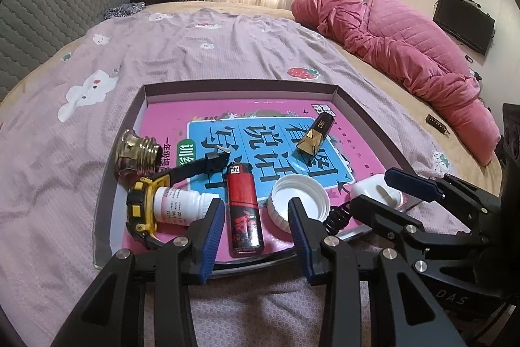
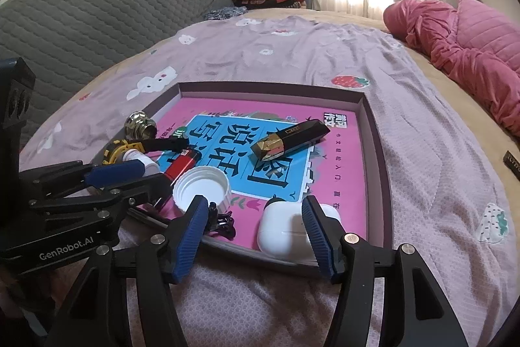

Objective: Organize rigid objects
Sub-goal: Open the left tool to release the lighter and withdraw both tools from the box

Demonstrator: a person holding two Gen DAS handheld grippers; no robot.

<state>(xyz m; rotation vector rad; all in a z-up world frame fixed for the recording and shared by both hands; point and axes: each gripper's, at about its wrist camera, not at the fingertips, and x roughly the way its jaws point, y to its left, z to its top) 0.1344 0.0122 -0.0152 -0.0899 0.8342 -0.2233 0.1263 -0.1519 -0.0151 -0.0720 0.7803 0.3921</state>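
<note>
While both tongs hang low over the near edge of the tray (image 1: 357, 106), their blue pads stand apart and squeeze nothing. The left tongs (image 1: 256, 230) sit around the lower end of the red lighter (image 1: 244, 210), which lies flat on the pink book (image 2: 344, 158) in the tray, and the pads do not touch it. The right tongs (image 2: 255, 236) are wide apart, with the white earbud case (image 2: 282, 233) lying between them by the right pad; I cannot tell if that pad touches it. Near the case lies a black curly hair tie (image 2: 222, 221). A white cap (image 1: 297, 197) rests open side up just right of the lighter. To the left lies a small white bottle (image 1: 180, 204), and a yellow and black watch (image 1: 139, 210) lies against it. A bit farther is a shiny gold knob (image 1: 136, 152) at the tray's left side. A black and gold stick (image 1: 315, 135) lies farther back on the book. The tray sits on a purple sheet (image 1: 211, 54), and a pink quilt (image 1: 406, 38) is piled far off to the right.
</note>
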